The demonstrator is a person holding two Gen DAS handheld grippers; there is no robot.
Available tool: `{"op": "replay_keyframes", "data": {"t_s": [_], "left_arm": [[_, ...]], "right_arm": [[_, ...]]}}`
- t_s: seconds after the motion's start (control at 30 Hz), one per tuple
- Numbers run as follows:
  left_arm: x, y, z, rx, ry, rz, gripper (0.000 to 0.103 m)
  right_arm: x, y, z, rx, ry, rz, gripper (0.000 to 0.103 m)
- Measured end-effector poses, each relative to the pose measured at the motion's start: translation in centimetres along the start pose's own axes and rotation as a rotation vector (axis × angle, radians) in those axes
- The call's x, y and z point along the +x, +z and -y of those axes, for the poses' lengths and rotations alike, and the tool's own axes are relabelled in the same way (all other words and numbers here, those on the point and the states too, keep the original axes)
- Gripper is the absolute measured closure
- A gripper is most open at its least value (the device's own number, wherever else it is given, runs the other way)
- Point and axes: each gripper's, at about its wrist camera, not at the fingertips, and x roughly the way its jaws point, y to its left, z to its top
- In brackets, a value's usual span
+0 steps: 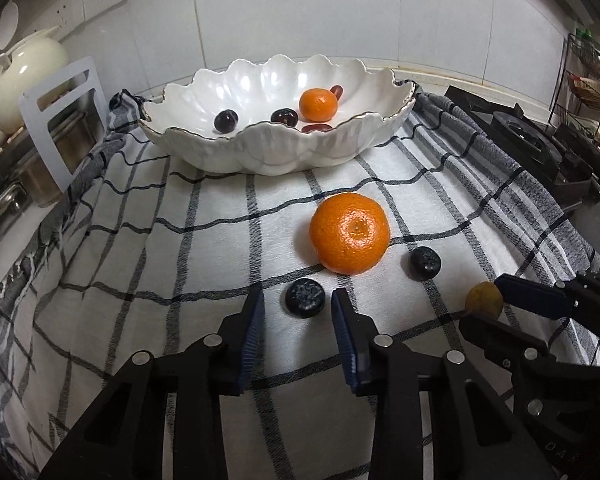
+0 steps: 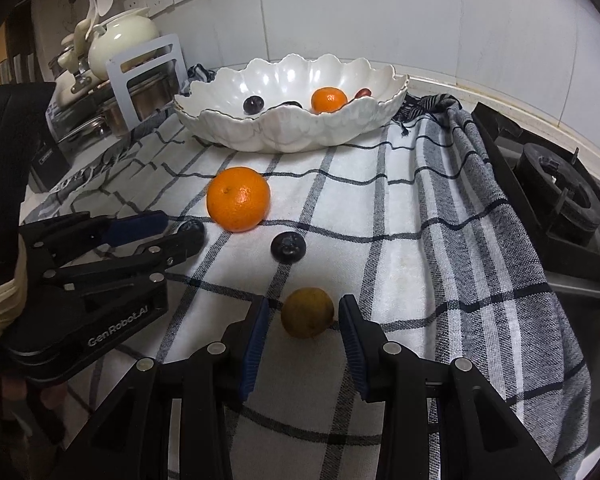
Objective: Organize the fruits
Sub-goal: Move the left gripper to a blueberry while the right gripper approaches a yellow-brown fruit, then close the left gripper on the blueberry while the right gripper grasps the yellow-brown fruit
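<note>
A white scalloped bowl (image 1: pixel 260 152) (image 2: pixel 284 132) at the back holds a small mandarin (image 1: pixel 318 104) and several dark fruits. On the checked cloth (image 1: pixel 180 280) lie a large mandarin (image 1: pixel 350 233) (image 2: pixel 238 199), two dark blueberries (image 1: pixel 305 297) (image 1: pixel 424 264) and a small yellow-brown fruit (image 2: pixel 307 312) (image 1: pixel 484 300). My left gripper (image 1: pixel 298 300) is open with its fingers on either side of the near blueberry. My right gripper (image 2: pixel 304 312) is open with its fingers on either side of the yellow-brown fruit.
A gas stove (image 2: pixel 556 200) lies to the right of the cloth. A cream teapot (image 2: pixel 120 38), a metal pot (image 1: pixel 60 148) and a white stand (image 1: pixel 64 120) crowd the left. The tiled wall stands behind the bowl.
</note>
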Motion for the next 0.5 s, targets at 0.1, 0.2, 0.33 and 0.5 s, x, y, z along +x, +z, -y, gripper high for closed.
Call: {"op": "replay_keyframes", "data": {"t_s": [0.1,0.2,0.33,0.5], "left_arm": [[0.24,0.19,0.3,0.004,0.005,-0.002,0.074],[0.43,0.34,0.46,0.001,0.005,-0.005,0.077],[0.64,0.35,0.44,-0.003,0.012,-0.01,0.08],[0.29,0.22,0.32,-0.013,0.004,-0.009,0.08]], "right_arm": [[0.07,-0.1,0.15,0.005,0.001,-0.003,0.066],[0.02,-0.25,0.12,0.002,-0.001,-0.002,0.067],[0.05,-0.35,0.13,0.004,0.003,-0.005,0.074],[-0.24,-0.39,0.21,0.009,0.006,0.005,0.074]]}}
